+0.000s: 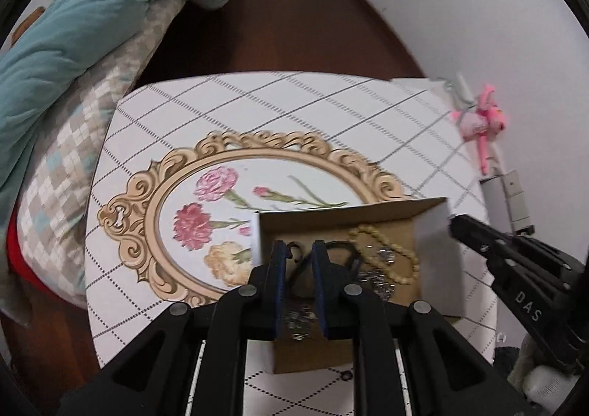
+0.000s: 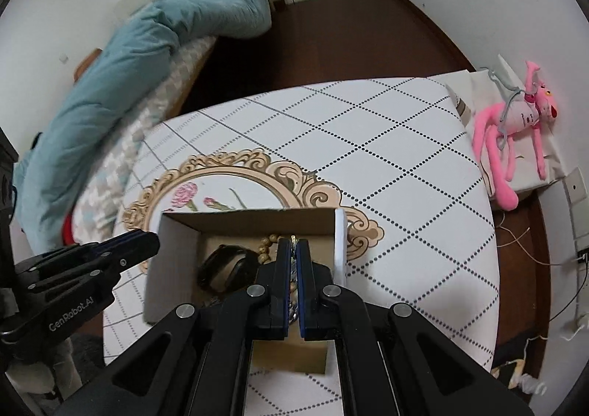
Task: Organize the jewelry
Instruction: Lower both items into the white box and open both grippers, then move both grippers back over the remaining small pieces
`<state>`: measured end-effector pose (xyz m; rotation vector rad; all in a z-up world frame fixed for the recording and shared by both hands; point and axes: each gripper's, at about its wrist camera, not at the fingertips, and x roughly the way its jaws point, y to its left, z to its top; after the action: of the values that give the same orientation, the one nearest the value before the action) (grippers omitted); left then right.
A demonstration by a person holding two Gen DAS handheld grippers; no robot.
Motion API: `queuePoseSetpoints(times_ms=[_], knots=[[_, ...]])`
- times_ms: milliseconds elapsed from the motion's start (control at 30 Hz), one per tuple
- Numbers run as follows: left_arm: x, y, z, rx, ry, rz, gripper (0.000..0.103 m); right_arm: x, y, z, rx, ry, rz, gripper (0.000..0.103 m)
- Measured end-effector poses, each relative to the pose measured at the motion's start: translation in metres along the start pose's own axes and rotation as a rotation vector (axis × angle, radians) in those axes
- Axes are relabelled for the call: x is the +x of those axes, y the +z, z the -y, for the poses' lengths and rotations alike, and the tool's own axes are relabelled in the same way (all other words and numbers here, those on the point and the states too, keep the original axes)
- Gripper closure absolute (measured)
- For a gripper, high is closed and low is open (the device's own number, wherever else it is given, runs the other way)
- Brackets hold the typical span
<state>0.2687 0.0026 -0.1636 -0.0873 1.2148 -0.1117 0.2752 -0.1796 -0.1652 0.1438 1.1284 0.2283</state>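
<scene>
An open cardboard box (image 1: 432,232) (image 2: 173,254) sits on the table. It holds a beige bead necklace (image 1: 383,243) (image 2: 264,250), a black cord piece (image 1: 342,250) (image 2: 224,268) and silver chain jewelry (image 1: 379,279). My left gripper (image 1: 299,254) is partly open over the box's left part, with the black cord and a silver piece (image 1: 298,320) between its fingers. My right gripper (image 2: 293,250) is shut on a silver chain (image 2: 293,305) inside the box. In the left wrist view the right gripper (image 1: 456,228) is at the box's right wall.
The table (image 1: 294,106) (image 2: 405,143) has a white diamond-pattern cover with a gold-framed flower print. A bed with a teal quilt (image 1: 92,29) (image 2: 147,59) lies to the left. A pink plush toy (image 2: 515,129) (image 1: 482,117) lies on a white bag to the right.
</scene>
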Motion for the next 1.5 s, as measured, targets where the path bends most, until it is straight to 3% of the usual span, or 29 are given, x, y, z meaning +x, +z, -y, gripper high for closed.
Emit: queuePoseSetpoints(times_ms=[67, 100, 233, 300, 367, 433, 467, 500, 533, 700, 1100, 1267, 1500], knots=[[0.003, 0.002, -0.003, -0.003, 0.004, -0.01, 0.088, 0.004, 0.003, 0.001, -0.003, -0.024, -0.017, 0.098], [0.003, 0.003, -0.003, -0.002, 0.013, -0.01, 0.081, 0.005, 0.004, 0.001, -0.002, -0.036, -0.023, 0.094], [0.0, 0.003, -0.007, -0.008, 0.049, 0.019, 0.039, 0.004, 0.003, 0.002, -0.017, -0.077, -0.02, 0.061], [-0.001, 0.002, -0.009, -0.016, 0.056, 0.029, 0.038, 0.001, 0.0, 0.003, -0.02, -0.084, -0.016, 0.06], [-0.001, 0.0, -0.012, -0.025, 0.071, 0.031, 0.028, 0.0, -0.003, 0.004, -0.026, -0.114, -0.017, 0.055], [-0.001, -0.004, -0.013, -0.027, 0.087, 0.043, 0.003, -0.001, -0.006, 0.002, -0.045, -0.167, -0.009, 0.035], [0.0, -0.006, -0.013, -0.025, 0.101, 0.049, 0.001, -0.001, -0.009, 0.0, -0.063, -0.2, -0.007, 0.024], [0.0, -0.008, -0.013, -0.022, 0.113, 0.054, 0.0, -0.002, -0.011, -0.001, -0.074, -0.22, -0.01, 0.008], [0.0, -0.011, -0.013, -0.019, 0.13, 0.056, 0.0, -0.001, -0.014, -0.002, -0.088, -0.245, -0.016, 0.0], [-0.003, -0.024, -0.016, -0.023, 0.159, 0.077, 0.0, -0.002, -0.027, -0.005, -0.112, -0.311, -0.018, 0.0], [-0.062, -0.042, -0.01, -0.013, 0.163, 0.19, 0.0, -0.061, -0.047, -0.022, -0.074, -0.233, 0.094, 0.0], [-0.081, -0.065, -0.01, -0.008, 0.168, 0.229, 0.0, -0.084, -0.068, -0.033, -0.081, -0.204, 0.119, 0.0], [-0.046, -0.119, -0.027, -0.063, 0.181, 0.121, 0.0, -0.046, -0.117, -0.025, -0.05, -0.171, 0.022, 0.0]])
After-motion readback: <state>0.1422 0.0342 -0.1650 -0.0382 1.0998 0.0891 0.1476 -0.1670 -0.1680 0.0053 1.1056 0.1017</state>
